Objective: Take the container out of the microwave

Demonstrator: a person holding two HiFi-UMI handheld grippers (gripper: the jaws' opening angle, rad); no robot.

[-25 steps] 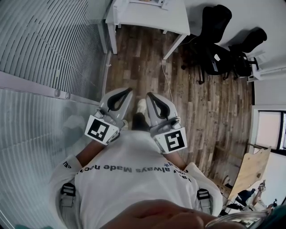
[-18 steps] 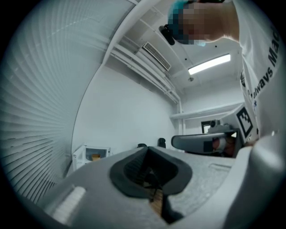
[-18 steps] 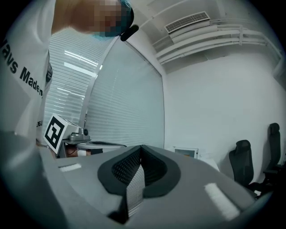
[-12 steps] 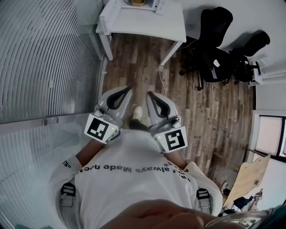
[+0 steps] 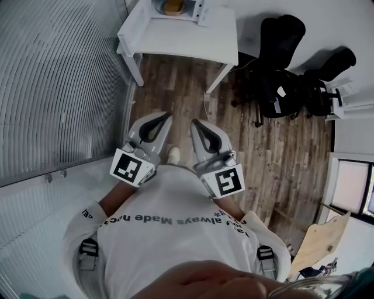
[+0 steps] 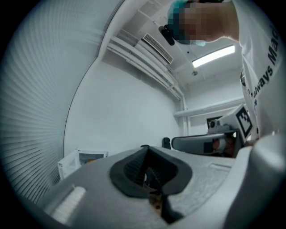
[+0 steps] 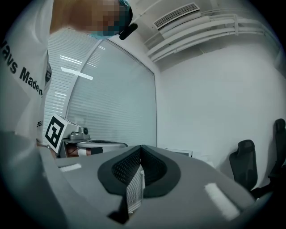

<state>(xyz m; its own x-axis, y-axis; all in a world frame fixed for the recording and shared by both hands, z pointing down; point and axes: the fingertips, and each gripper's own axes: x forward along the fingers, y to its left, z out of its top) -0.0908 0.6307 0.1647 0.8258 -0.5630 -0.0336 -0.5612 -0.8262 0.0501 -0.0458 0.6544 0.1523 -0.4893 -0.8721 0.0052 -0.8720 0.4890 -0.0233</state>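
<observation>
- Both jaw pairs are pressed together with nothing between them: left gripper (image 5: 165, 119), right gripper (image 5: 197, 125), side by side near my chest.
- The microwave (image 5: 196, 9) sits on the far white desk (image 5: 175, 38). The orange thing inside looks like the container (image 5: 172, 7), but it's too small to be sure.
- Risk: if I reach in without opening the jaws, they'd shove the container deeper or tip it.
- Risk: the microwave wall could knock a gripper.
- Count: two grippers, one desk, one microwave, one container.
</observation>
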